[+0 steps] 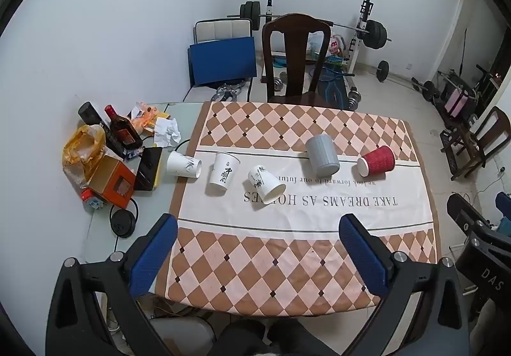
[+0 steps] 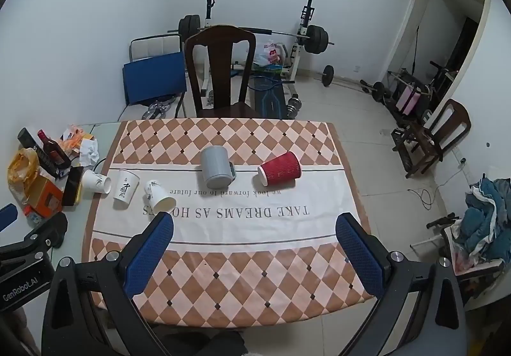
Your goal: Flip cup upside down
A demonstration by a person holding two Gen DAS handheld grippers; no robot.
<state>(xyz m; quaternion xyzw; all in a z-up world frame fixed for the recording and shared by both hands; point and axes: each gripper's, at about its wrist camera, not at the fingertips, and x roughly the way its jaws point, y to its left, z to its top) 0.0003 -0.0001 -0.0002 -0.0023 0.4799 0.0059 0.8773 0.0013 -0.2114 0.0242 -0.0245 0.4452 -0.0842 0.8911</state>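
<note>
Red ribbed paper, the red cup lies on its side on the white band of the cloth, mouth toward the left, well ahead of both grippers and touching neither. Just left of it a grey mug also lies tipped, mouth toward the camera. Further left sit three white cups: one on its side with its mouth facing the near edge, one standing with its wide mouth down, and one on its side at the cloth's left edge. The left gripper hovers over the near checkered part of the cloth, its blue-padded jaws spread wide with nothing between them; the right gripper hangs likewise, jaws parted and bare. The cloth, brown and pink diamonds with printed lettering, covers most of the tabletop. On the bare left strip are a dark bottle, an orange box, a yellow bag and crumpled paper. Beyond stand a dark wooden chair, a blue board, and a barbell rack against the white wall.
</note>
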